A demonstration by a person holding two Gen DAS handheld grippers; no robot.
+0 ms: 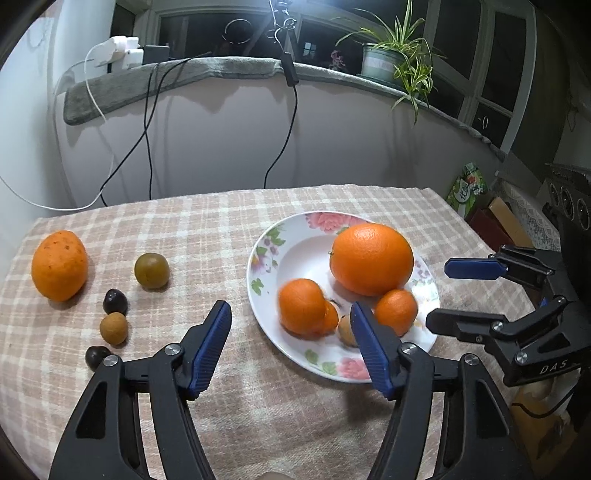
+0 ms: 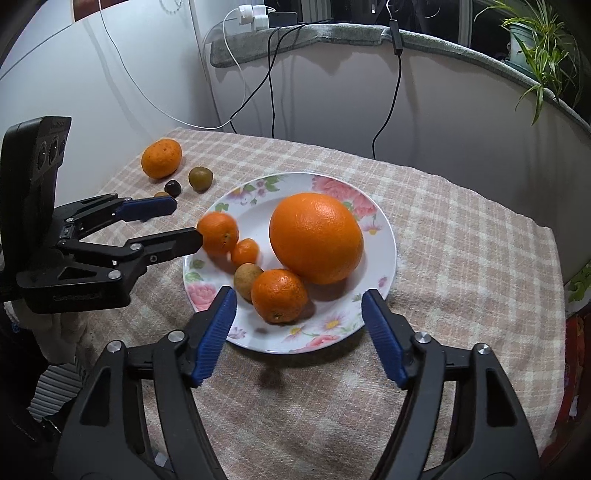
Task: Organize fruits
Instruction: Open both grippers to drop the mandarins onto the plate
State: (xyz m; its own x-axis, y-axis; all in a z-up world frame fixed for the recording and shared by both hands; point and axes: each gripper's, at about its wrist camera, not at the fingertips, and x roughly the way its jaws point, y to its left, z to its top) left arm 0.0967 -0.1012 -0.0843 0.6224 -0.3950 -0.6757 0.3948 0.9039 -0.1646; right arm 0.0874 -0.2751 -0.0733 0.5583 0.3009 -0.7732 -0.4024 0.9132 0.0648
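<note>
Both tools stand released and empty: the left tool at the plate's left rim, the right tool at its near rim. Five fruits crowd the plate; five lie on the tabletop left of it. Risk: a nudged mandarin may roll off.

The tabletop wore a soft cloth with pink and cream checks. Behind it stood a curved white wall. On top of the wall lay a grey fuzzy mat. Black cables and a white cable hung down the wall. A white plug block sat far left on the mat. Far right stood a green plant in a pot. The windows behind were dark, and a bright light shone up top.
</note>
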